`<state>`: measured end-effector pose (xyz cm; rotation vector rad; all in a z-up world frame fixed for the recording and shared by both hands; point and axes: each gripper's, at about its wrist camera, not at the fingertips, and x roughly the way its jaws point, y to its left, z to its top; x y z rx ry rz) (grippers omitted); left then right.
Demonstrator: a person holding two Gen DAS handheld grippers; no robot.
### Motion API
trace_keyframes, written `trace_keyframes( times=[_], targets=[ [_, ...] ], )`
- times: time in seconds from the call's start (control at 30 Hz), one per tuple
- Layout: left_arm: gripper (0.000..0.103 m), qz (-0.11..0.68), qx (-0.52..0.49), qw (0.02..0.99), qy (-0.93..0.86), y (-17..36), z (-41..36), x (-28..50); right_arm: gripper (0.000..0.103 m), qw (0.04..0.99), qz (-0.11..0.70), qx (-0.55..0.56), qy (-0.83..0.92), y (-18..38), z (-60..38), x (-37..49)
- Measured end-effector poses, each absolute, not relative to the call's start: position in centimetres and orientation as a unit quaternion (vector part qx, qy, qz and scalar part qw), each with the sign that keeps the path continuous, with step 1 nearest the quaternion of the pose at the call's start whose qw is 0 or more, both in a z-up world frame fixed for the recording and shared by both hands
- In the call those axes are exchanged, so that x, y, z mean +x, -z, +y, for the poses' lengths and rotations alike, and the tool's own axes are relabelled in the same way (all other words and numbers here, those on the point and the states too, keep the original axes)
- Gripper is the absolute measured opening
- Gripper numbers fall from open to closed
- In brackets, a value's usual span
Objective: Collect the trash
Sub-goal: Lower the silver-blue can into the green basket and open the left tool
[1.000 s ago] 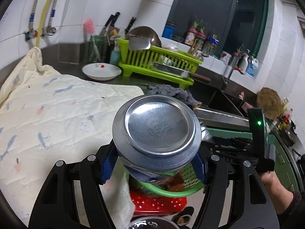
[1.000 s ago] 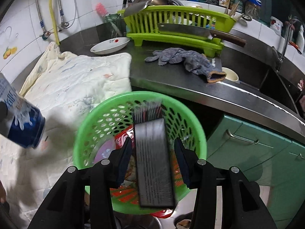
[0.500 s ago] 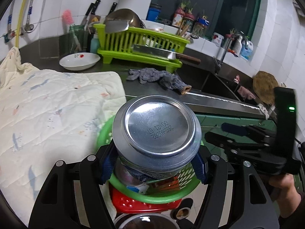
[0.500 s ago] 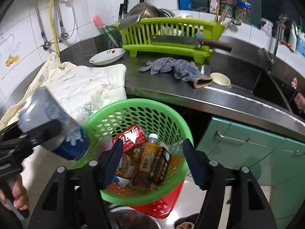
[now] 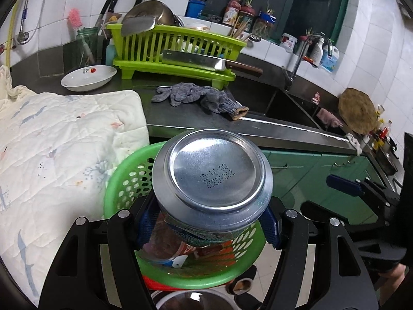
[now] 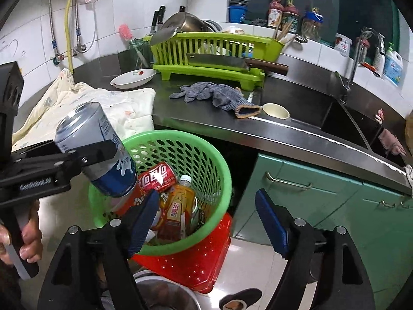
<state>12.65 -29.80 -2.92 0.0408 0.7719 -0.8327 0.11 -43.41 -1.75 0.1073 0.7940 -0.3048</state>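
The left gripper (image 5: 206,222) sits low in the middle of its own view, its blue pads clamped on either side of a drink can (image 5: 213,180). The can points bottom-first at the camera, so its dull silver base with a printed date code fills the centre of the frame. In the right wrist view the same can (image 6: 96,152) shows at the middle left, tilted, its grey top end up to the left and its blue lower end, splashed with white, hanging over the near rim of the green basket (image 6: 211,155).

The right gripper (image 6: 206,219) fills the bottom of its frame, jaws opening, nothing between them but the basket below. Inside the basket lie a red cola can (image 6: 157,178) and an amber tea bottle (image 6: 178,206) with a white cap, among other wrappers. The basket rests on a red perforated bin (image 6: 204,261).

Beyond, in the upper half, a steel counter (image 6: 206,121) carries a grey glove (image 6: 216,95), a lime dish rack (image 6: 206,51) and a white bowl (image 6: 133,77); a pale quilted cloth (image 5: 56,155) covers the left.
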Motion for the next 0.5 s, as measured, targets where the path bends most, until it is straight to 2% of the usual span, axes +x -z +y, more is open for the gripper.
trace_keyframes(
  times=[0.5],
  targets=[
    [0.070,0.391,0.026,0.830,0.397,4.3,-32.3,13.0,0.077,0.904,0.389,0.073,0.161,3.3,-43.8,-2.5]
  ],
)
